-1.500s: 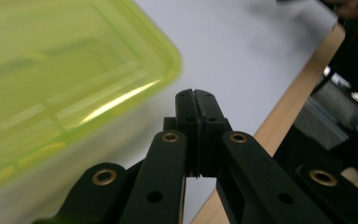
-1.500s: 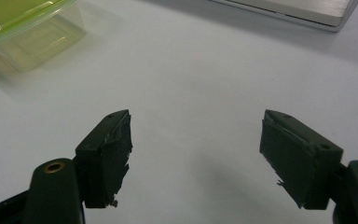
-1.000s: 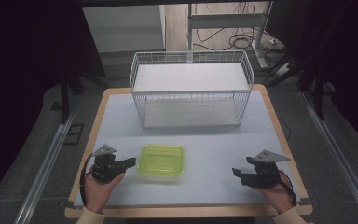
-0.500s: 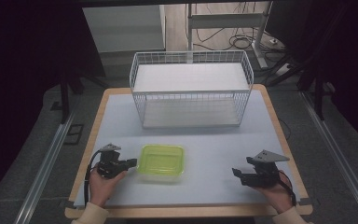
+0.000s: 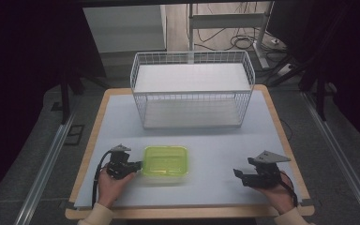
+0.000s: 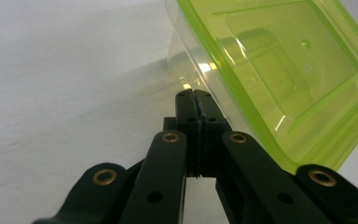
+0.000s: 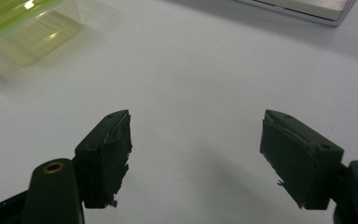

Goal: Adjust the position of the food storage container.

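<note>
Presently the left gripper (image 5: pixel 136 165), jaws pressed together, touches the box (image 5: pixel 165 161) just ahead, while the right gripper (image 5: pixel 238 173), spread, sits well apart.

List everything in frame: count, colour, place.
container: 1, clear with green lid, near-left of table, at the left gripper's tips
basket: 1, white wire, far middle of table
table: 1, pale top with wood edge, centre
cables: several, dark, on floor beyond basket
left gripper: 1, black, jaws shut, tips at container's left edge
right gripper: 1, black, jaws open, over bare table near right
hands: 2, at near edge, one on each gripper
</note>
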The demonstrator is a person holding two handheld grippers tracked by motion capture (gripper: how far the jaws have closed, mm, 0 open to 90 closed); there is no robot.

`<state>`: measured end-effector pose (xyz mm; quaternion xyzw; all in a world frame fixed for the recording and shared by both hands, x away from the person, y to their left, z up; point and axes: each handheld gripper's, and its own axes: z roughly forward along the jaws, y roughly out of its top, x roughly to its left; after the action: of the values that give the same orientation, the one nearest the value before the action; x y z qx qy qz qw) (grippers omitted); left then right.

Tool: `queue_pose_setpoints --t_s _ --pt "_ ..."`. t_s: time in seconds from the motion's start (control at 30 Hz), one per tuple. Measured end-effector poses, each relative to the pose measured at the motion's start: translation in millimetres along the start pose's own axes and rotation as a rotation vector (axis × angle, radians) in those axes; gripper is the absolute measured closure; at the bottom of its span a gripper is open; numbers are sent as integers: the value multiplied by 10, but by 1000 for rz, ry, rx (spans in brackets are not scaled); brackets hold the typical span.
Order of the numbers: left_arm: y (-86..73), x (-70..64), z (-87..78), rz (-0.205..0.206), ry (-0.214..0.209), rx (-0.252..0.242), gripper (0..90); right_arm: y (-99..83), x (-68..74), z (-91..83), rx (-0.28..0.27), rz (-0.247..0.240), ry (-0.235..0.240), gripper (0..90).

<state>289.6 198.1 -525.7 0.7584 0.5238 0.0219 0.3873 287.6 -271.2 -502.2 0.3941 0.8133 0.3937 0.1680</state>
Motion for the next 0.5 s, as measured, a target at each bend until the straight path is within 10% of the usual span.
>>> queue_pose_setpoints --t_s 0.5 --pt "99 -242 228 36 -17 31 900 3 6 1 -1 1 2 249"
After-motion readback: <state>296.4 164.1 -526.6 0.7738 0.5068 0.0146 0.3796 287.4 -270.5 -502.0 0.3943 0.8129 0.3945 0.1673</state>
